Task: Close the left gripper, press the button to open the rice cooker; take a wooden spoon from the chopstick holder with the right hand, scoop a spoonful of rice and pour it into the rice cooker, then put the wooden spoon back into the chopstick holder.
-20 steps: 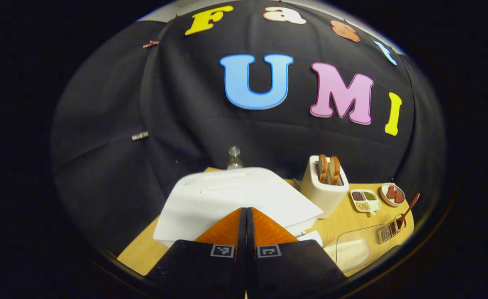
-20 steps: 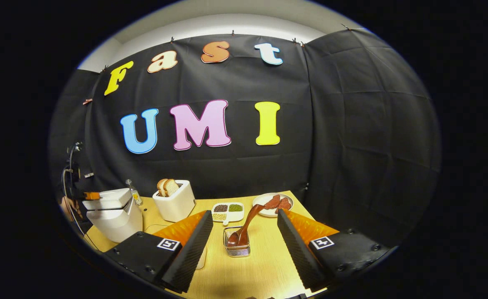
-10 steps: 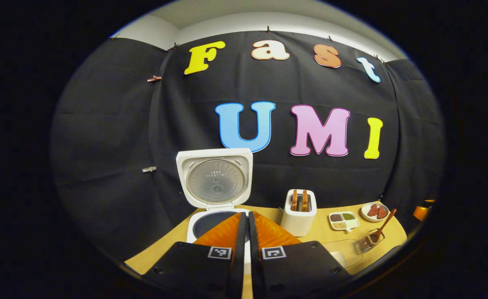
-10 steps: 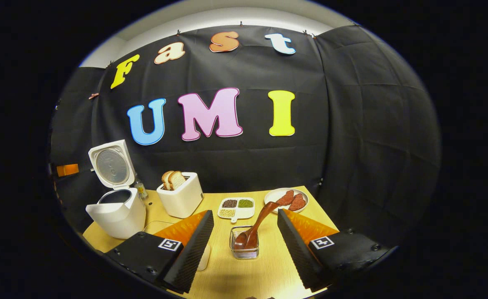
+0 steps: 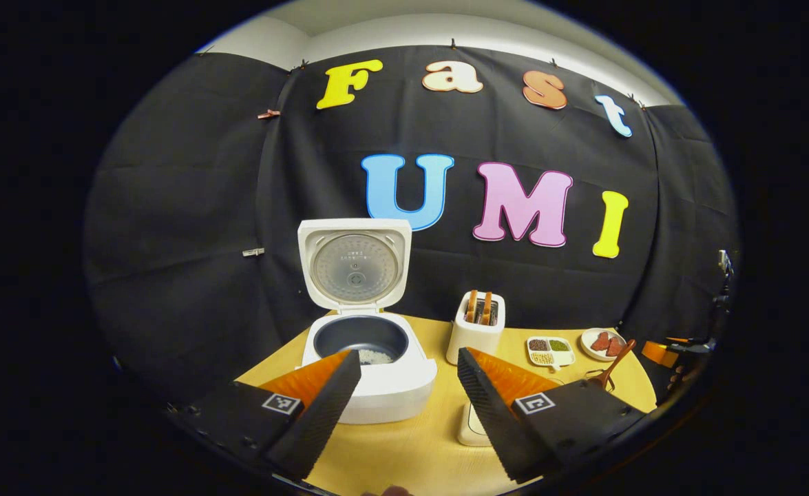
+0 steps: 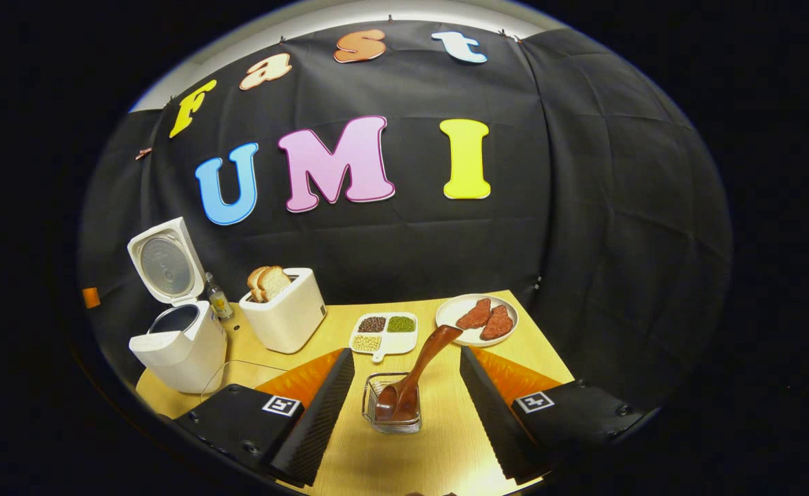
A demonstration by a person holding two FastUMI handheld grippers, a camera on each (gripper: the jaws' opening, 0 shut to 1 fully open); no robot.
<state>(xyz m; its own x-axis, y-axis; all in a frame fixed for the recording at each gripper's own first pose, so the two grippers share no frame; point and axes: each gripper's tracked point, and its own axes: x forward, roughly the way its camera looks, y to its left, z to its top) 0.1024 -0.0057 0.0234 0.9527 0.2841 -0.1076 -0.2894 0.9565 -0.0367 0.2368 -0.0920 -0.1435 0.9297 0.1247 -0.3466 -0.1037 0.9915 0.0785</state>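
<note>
Button step done: the white rice cooker stands lid-up with my left gripper spread empty before it, while the brown wooden spoon sits untouched in the clear chopstick holder, right of the cooker, between my spread right gripper jaws; scoop, pour, return remain.

One rice cooker, one toaster with two bread slices, one three-compartment dish, one plate, one wooden spoon, one chopstick holder, one small bottle.
</note>
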